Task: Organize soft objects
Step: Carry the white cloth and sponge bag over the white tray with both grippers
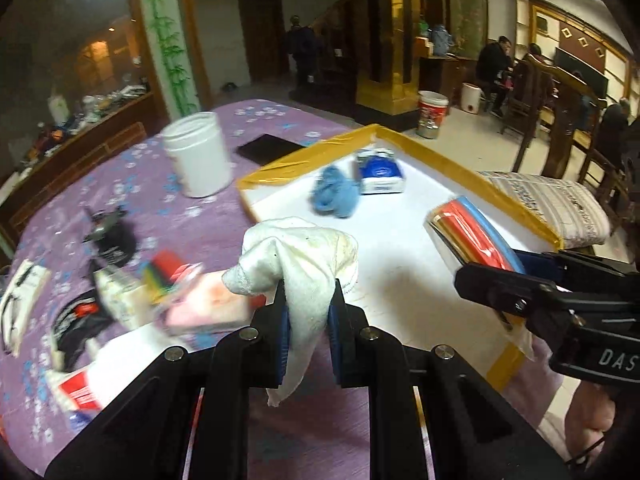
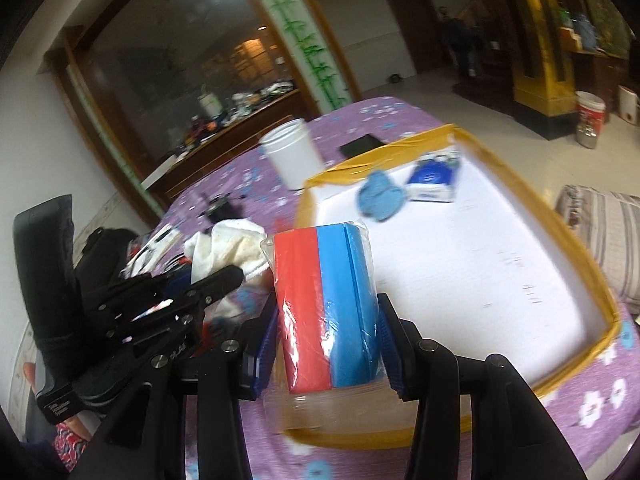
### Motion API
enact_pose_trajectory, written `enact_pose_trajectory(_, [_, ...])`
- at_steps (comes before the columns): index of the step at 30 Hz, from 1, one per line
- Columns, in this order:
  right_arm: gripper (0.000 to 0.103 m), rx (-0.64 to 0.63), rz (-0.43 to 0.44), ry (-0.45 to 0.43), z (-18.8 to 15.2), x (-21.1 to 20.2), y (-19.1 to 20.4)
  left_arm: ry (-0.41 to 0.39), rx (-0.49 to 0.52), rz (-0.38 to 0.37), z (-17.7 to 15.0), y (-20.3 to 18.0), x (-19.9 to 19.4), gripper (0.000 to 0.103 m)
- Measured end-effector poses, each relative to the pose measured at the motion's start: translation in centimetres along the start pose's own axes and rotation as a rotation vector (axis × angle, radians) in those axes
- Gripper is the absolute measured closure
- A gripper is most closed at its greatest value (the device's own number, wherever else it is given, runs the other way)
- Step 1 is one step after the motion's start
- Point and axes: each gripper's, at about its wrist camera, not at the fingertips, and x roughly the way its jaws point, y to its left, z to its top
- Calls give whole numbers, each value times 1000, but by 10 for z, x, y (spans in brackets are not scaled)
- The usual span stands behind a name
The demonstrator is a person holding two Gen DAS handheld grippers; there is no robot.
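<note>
My left gripper (image 1: 308, 300) is shut on a stained white cloth (image 1: 304, 252) and holds it above the near left edge of the white tray with yellow taped rim (image 1: 516, 196). My right gripper (image 2: 326, 336) is shut on a plastic-wrapped pack of red and blue sponges (image 2: 328, 300), held over the tray's near edge (image 2: 576, 364). The pack also shows in the left wrist view (image 1: 472, 236), with the right gripper (image 1: 492, 280) behind it. A crumpled blue cloth (image 1: 334, 194) and a blue-and-white tissue pack (image 1: 380, 172) lie in the tray; both show in the right wrist view, cloth (image 2: 380, 196), pack (image 2: 434, 178).
A white plastic jar (image 1: 198, 152) and a black flat object (image 1: 270, 148) stand on the purple flowered tablecloth (image 1: 132, 188) left of the tray. Packets, a pink sponge (image 1: 208, 308) and black items lie at the left. A striped cushion (image 1: 560, 208) sits beyond the tray's right side.
</note>
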Motion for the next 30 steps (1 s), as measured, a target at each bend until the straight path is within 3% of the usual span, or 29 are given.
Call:
enact_pose_trajectory(7, [56, 70, -82, 46, 25, 8, -33, 65, -5, -73, 22, -29, 38, 89])
enact_pose_trajectory(16, [56, 90, -242, 147, 56, 49, -55, 155, -69, -160, 18, -24, 73, 89])
enact_pose_trajectory(25, [56, 130, -274, 249, 59, 94, -60, 152, -65, -182, 11, -25, 70, 89])
enact_pose_trajectory(30, [53, 122, -277, 257, 61, 99, -56, 145, -55, -170, 9, -28, 68, 88])
